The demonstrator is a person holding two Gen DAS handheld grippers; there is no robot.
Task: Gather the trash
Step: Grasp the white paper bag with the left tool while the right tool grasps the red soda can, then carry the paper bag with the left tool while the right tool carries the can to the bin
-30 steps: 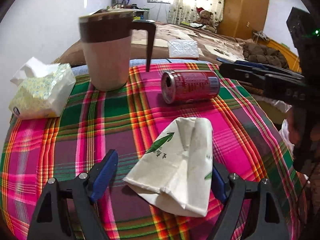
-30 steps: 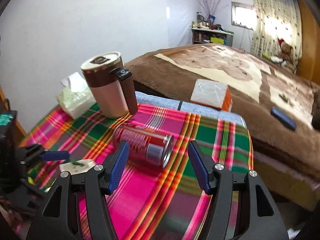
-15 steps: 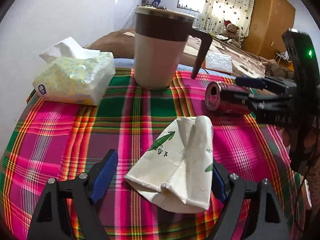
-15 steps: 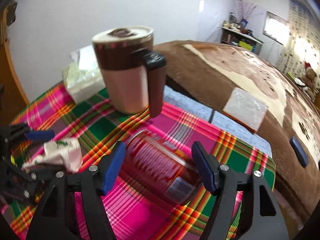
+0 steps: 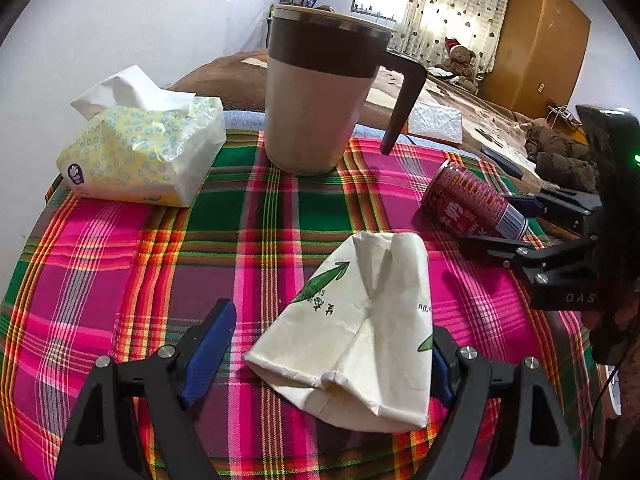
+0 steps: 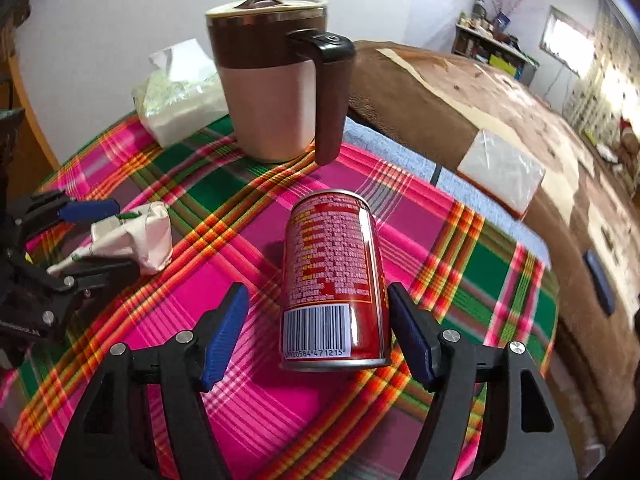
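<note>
A crushed white paper cup [image 5: 360, 320] with green print lies on the plaid tablecloth between the open fingers of my left gripper [image 5: 324, 360]; the right finger touches it, the left stands apart. The cup also shows in the right wrist view [image 6: 132, 236]. A red can [image 6: 334, 276] lies on its side between the open fingers of my right gripper [image 6: 320, 332], its barcode end toward the camera. In the left wrist view the can [image 5: 468, 204] and right gripper [image 5: 516, 224] are at the right.
A tall beige and brown lidded mug [image 5: 324, 96] stands at the back of the table [image 5: 100, 240]. A yellow tissue pack [image 5: 140, 152] lies at the back left. A bed with a brown blanket [image 6: 460, 92] lies beyond the table edge.
My right gripper has moved in around the can, which now lies lengthwise between its fingers. My left gripper has kept its place around the paper cup while the view swung left.
</note>
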